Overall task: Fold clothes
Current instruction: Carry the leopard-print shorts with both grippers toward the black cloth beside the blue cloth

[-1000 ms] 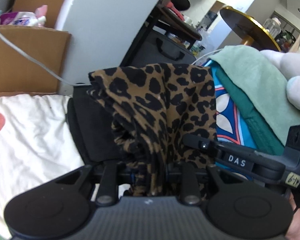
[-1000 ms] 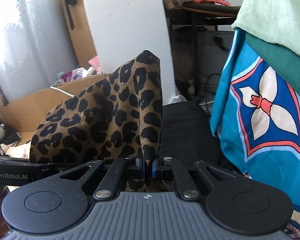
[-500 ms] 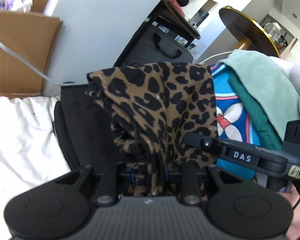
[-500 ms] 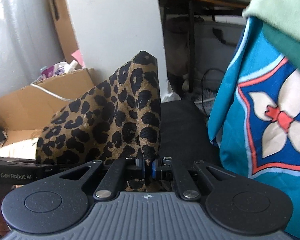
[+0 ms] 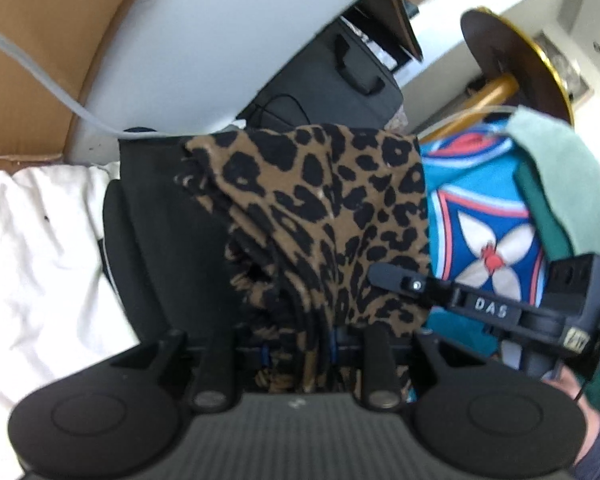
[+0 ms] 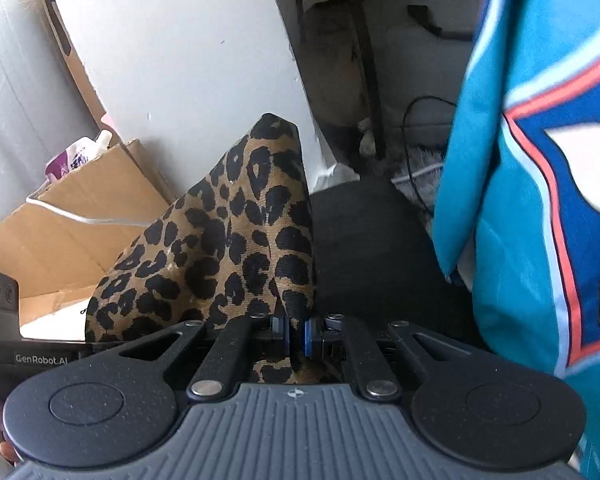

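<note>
Seen from the left wrist, a rumpled white cloth (image 5: pixel 40 248) fills the left side, with brown cardboard (image 5: pixel 40 60) and a pale cable (image 5: pixel 28 76) behind it at far left and a white panel (image 5: pixel 220 40) rising beyond. Right of the cloth a black padded seat (image 5: pixel 160 240) lies under the leopard-print garment (image 5: pixel 328 216), which hangs bunched in several folds from the left gripper (image 5: pixel 298 350); its 2 fingers are pressed onto a thick gather of that fabric, with blue pads just showing either side of it. Further right hangs a teal and blue patterned cloth (image 5: pixel 484 216) with a white flower motif, and a pale green cloth (image 5: pixel 568 184) lies over its top at the far right. In front of the patterned cloth the right gripper (image 5: pixel 384 276) reaches in from the right, its black body marked DAS, tip against the leopard fabric's right edge. Far beyond stand a dark case with a handle (image 5: pixel 340 92) and a round gold-rimmed table (image 5: pixel 516 64). From the right wrist, an open cardboard box (image 6: pixel 72 240) sits at left, then the leopard-print garment (image 6: pixel 236 240) rises to a peaked corner, its lower edge pinched between the nearly closed fingers of the right gripper (image 6: pixel 296 336). The black seat (image 6: pixel 372 248) lies right of it, and the patterned cloth (image 6: pixel 540 200) drapes down at the right.
</note>
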The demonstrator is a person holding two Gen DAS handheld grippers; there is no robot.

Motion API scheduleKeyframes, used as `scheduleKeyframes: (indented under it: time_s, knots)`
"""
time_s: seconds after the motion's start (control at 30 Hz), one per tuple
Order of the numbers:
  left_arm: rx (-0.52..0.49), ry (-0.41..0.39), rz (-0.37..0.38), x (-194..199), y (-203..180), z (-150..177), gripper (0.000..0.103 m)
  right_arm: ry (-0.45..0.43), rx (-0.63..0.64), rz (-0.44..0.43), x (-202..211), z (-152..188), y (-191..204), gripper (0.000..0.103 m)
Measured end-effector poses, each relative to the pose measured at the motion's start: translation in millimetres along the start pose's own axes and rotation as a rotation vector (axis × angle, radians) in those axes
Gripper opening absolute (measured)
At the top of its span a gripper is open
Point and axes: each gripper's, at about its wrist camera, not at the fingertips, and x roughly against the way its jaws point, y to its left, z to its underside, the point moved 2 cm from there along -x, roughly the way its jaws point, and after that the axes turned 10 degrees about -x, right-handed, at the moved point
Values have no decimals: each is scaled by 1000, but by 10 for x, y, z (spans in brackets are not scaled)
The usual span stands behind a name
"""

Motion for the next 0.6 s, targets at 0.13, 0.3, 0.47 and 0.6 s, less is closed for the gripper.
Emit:
scheduleKeyframes:
  time_s: [0.13,0.3,0.47,0.6]
  knots:
    - [43,-26,5,-81,90,-75,26,7,40,15,-152,-151,53,6]
    - [74,-26,12,-196,243,-154,26,21,44,11,-348,-276,17,6]
    - [115,-17,24,-275,433,-224,26,29,44,14,-622,-377,3,6]
    - [81,1,14,-381,534,-297,26,36,39,17,-739,-441,-43,5]
